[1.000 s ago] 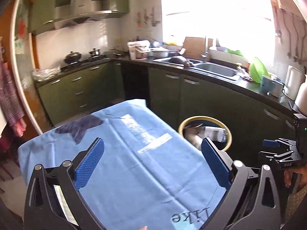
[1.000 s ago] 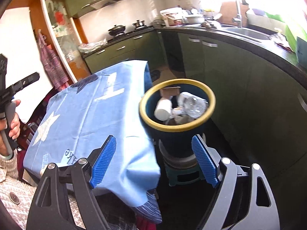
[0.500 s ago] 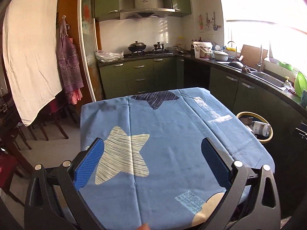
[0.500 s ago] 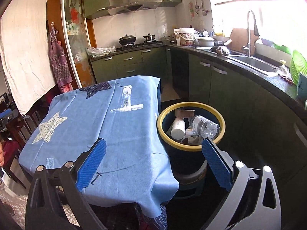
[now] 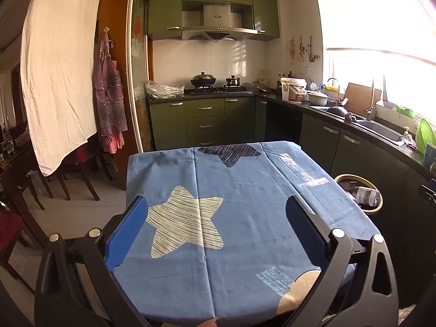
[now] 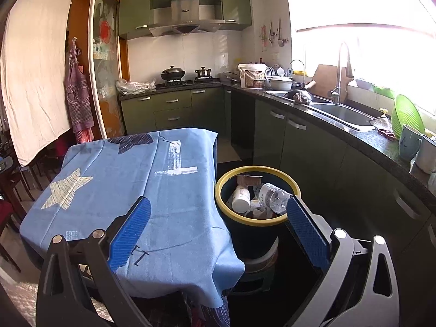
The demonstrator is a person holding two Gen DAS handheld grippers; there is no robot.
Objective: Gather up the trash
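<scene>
- My left gripper [image 5: 216, 226] and right gripper [image 6: 218, 229]: jaws spread wide, holding nothing.
- Bin [image 6: 293, 188] sits ahead-right of my right jaws, nearer that hand; cloth-covered counter [image 5: 245, 190] shows no trash.

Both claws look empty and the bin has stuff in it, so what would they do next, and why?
Probably nothing more than pulling back: the left gripper and right gripper are open and empty, the blue tablecloth shows no trash, and the bin already holds bottles.
</scene>
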